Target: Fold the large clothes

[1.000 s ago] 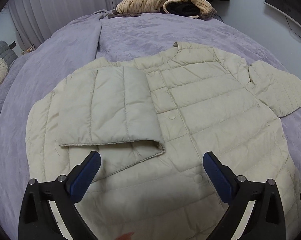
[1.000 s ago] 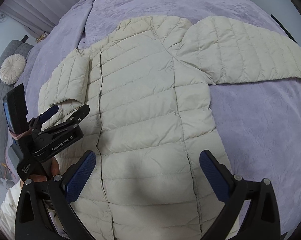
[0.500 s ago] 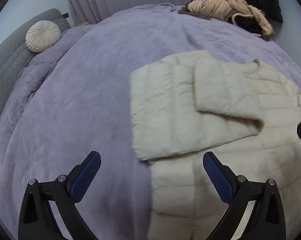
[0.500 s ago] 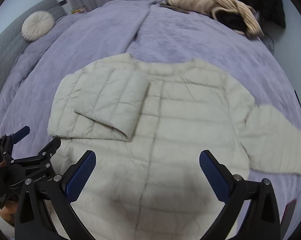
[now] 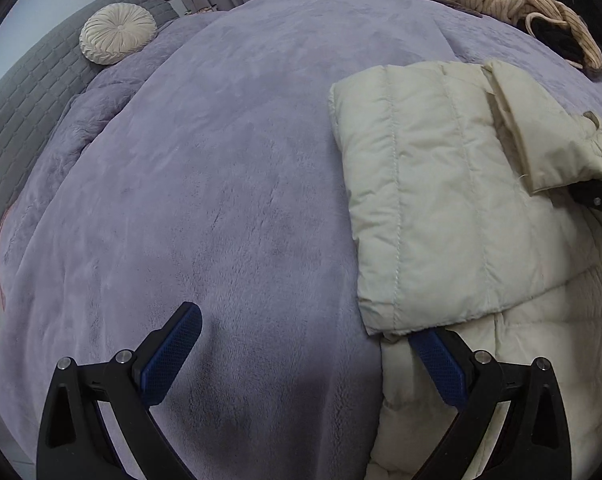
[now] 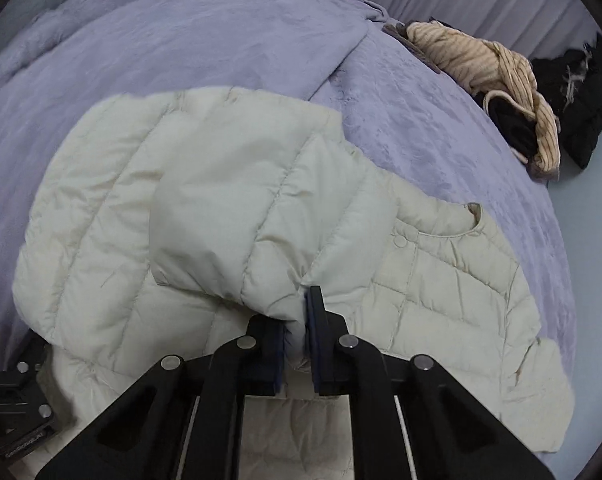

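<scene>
Right wrist view: the right gripper (image 6: 297, 332) is clamped on the folded sleeve (image 6: 237, 216) of the puffy jacket (image 6: 441, 292). Left wrist view: the left gripper (image 5: 313, 354) is spread apart, 1 finger (image 5: 441, 368) partly hidden under the jacket (image 5: 441, 208).

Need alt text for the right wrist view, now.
The right gripper is shut on the folded sleeve of a cream puffer jacket spread on a lilac blanket. Striped and black clothes are piled at the far right.
</scene>
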Motion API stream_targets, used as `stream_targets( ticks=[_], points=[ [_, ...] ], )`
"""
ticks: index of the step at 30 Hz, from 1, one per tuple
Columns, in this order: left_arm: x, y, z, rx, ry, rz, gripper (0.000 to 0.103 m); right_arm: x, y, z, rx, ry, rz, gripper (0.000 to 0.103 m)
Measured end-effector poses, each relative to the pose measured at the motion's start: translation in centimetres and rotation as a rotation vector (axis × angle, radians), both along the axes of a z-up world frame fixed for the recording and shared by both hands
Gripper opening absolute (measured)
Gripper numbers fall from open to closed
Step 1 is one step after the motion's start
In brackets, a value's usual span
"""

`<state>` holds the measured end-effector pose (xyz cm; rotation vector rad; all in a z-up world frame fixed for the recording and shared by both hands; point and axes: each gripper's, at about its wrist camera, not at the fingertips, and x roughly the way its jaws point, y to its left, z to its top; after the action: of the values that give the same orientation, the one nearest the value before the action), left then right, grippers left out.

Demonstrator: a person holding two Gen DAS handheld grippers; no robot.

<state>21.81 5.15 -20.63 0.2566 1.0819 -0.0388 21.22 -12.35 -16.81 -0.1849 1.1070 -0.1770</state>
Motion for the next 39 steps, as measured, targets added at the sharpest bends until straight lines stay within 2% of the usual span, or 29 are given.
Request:
stream_targets(
  ticks=[3, 5, 7, 10, 13, 17, 18, 20, 23, 24, 25, 26, 27, 28, 30, 31, 32, 34, 36, 39],
  points=[
    [0.5, 0.6, -0.3, 0.008, -0.009, 0.026, 0.102, -1.4, -2.8, 3.1, 0.157, -0.121, -0.081, 0.009],
    [0.6, 0.9, -0.4, 0.007, -0.008, 0.038, 0.102, -2.8, -5.6, 4.3, 0.278, -0.181, -0.179, 0.009],
    [0.6, 1.0, -0.5, 0.015, -0.013, 0.041, 0.102, -4.5, -9.2, 4.1, 0.412, -0.203, -0.331, 0.009],
    [0.6, 1.0, -0.5, 0.023, -0.019, 0.037, 0.102, -7.1, -13.7, 1.9, 0.572, -0.190, -0.538, 0.009],
    [0.4, 1.1, -0.6, 0.032, -0.021, 0.033, 0.102, -8.5, -15.7, -0.2, 0.584, -0.158, -0.605, 0.009],
    [0.4, 1.7, -0.5, 0.044, -0.017, 0.039, 0.102, -10.5, -17.6, -1.2, 0.573, -0.166, -0.675, 0.009],
    [0.4, 1.9, -0.4, 0.038, -0.009, 0.040, 0.102, -10.9, -18.2, -1.7, 0.592, -0.154, -0.697, 0.009],
    [0.3, 2.2, -0.1, 0.012, 0.008, 0.031, 0.102, -11.6, -19.0, -2.5, 0.697, -0.140, -0.703, 0.009],
    [0.0, 2.3, 0.5, 0.011, -0.009, 0.006, 0.102, -12.1, -18.5, -2.3, 0.780, -0.145, -0.653, 0.013],
    [0.1, 2.3, 0.5, 0.008, -0.005, 0.006, 0.102, -12.2, -18.2, -2.3, 0.816, -0.143, -0.637, 0.019],
    [0.2, 2.3, 0.4, 0.004, 0.002, 0.010, 0.102, -12.2, -17.9, -2.5, 0.861, -0.138, -0.630, 0.045],
    [0.4, 2.3, 0.3, 0.001, 0.010, 0.017, 0.102, -12.0, -17.6, -2.8, 0.898, -0.135, -0.635, 0.075],
    [0.5, 2.1, 0.2, -0.002, 0.017, 0.024, 0.102, -11.9, -17.4, -3.1, 0.924, -0.141, -0.646, 0.082],
    [0.6, 2.1, 0.1, -0.005, 0.018, 0.030, 0.102, -11.7, -17.3, -3.4, 0.936, -0.144, -0.660, 0.082],
    [0.5, 2.0, 0.2, -0.001, 0.012, 0.032, 0.102, -10.9, -17.2, -4.1, 0.961, -0.148, -0.685, 0.079],
    [0.4, 2.0, 0.3, 0.003, 0.008, 0.028, 0.102, -10.5, -17.2, -4.4, 0.972, -0.154, -0.695, 0.065],
    [0.2, 2.0, 0.3, 0.009, 0.007, 0.023, 0.102, -9.9, -17.4, -4.8, 0.977, -0.148, -0.705, 0.037],
    [0.0, 2.4, 0.4, 0.014, 0.011, 0.011, 0.102, -8.9, -17.7, -5.4, 0.996, -0.140, -0.720, 0.003],
    [-0.4, 3.0, 0.8, 0.002, 0.023, -0.015, 0.102, -9.5, -18.1, -4.6, 0.984, -0.178, -0.724, 0.003],
    [-1.4, 4.3, 2.0, -0.033, 0.019, -0.056, 0.102, -11.5, -18.3, -2.8, 0.873, -0.193, -0.702, 0.002]
  ],
)
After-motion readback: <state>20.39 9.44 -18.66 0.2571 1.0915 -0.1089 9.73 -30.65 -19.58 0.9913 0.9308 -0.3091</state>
